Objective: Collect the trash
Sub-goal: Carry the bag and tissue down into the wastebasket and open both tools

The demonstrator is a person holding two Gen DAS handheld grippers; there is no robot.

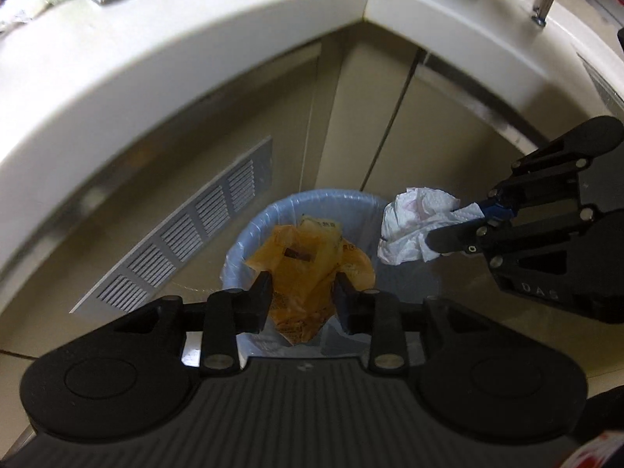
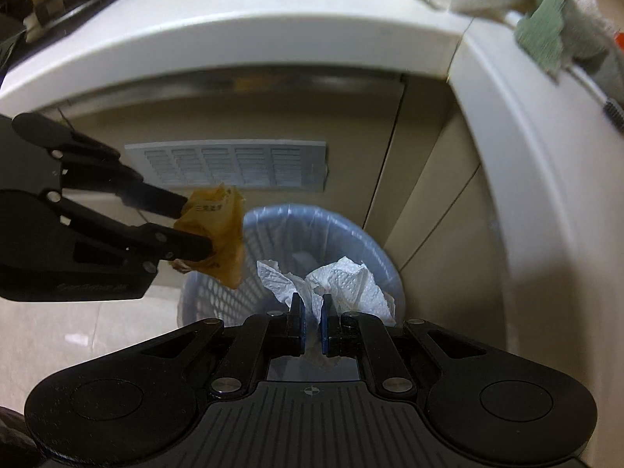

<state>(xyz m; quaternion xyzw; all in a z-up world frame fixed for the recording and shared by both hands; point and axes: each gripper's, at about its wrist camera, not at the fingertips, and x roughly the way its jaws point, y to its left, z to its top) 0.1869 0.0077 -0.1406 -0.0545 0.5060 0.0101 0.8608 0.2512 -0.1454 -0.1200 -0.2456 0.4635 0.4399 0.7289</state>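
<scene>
My left gripper (image 1: 302, 279) pointed steeply down over bin (image 1: 249, 230), fingers apart yet pressed on orange wrapper (image 1: 308, 269). My right gripper (image 2: 312, 306) sat beside it, also tipped down, clamped on white tissue (image 2: 347, 277) above bin rim. Bin's inside mostly hidden behind wrapper and tissue; I could not read wrapper's print. Bin wore pale blue liner, stood on tile floor (image 2: 97, 327) against cabinet with vent grille (image 2: 230, 163). Counter (image 1: 187, 39) arched above, clutter there blurred, cut off.

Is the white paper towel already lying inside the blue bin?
No, the white paper towel is pinched in the right gripper, above the blue bin.
</scene>
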